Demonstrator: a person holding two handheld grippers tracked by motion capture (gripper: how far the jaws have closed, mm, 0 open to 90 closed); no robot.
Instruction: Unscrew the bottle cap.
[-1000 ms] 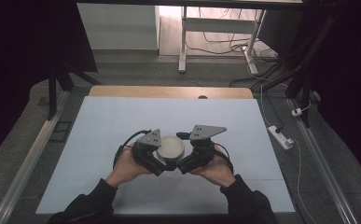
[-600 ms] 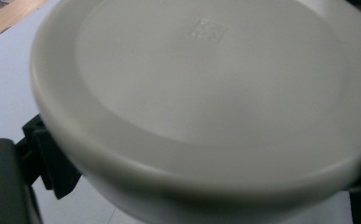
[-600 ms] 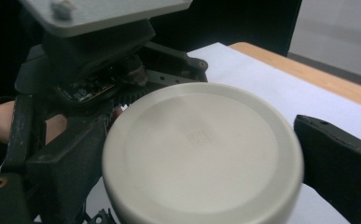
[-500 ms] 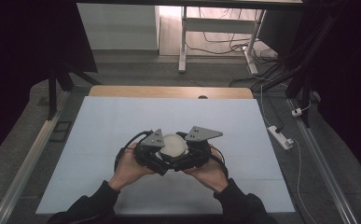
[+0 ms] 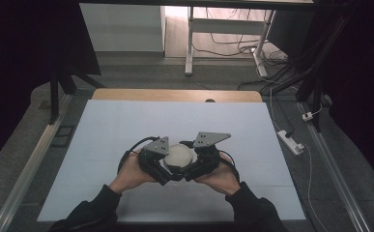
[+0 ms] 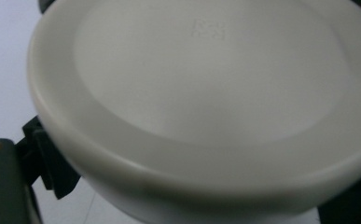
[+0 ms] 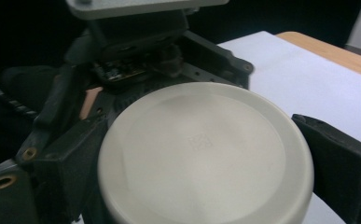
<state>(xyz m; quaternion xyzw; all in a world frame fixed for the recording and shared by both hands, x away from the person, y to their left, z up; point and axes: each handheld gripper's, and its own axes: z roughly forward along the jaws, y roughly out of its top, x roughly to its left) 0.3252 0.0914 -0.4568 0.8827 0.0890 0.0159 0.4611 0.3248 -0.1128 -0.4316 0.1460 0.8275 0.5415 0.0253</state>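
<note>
High view: just below the middle of the frame, the left gripper [image 5: 167,170] and the right gripper [image 5: 190,170] meet nose to nose around a round off-white container [image 5: 178,155], each held by a hand [image 5: 130,175] coming up from the bottom edge in a dark sleeve. The container sits between the two tools, above the white table sheet [image 5: 126,121]. A grey three-cornered plate [image 5: 211,139] tops the right gripper. The bare wooden table edge [image 5: 175,94] shows along the top of the sheet. On the floor at the right lies a white power strip [image 5: 290,141], and at the upper middle stand the pale legs of another table [image 5: 190,43] with cables behind them. Nothing else lies on the sheet near the hands.

Left gripper view: the container's flat lid [image 6: 206,79] crowds the frame, a faint embossed mark near the top middle. A black jaw shows at the lower left, pressed against the container's side, and another at the lower right corner; the tool is clamped on the container.

Right gripper view: the container [image 7: 206,154] lies at the lower middle, one black jaw against its left side and one against its right, so this tool pinches it too. The left gripper's body [image 7: 141,51] blocks the upper left; white sheet and wooden edge show at the upper right.
</note>
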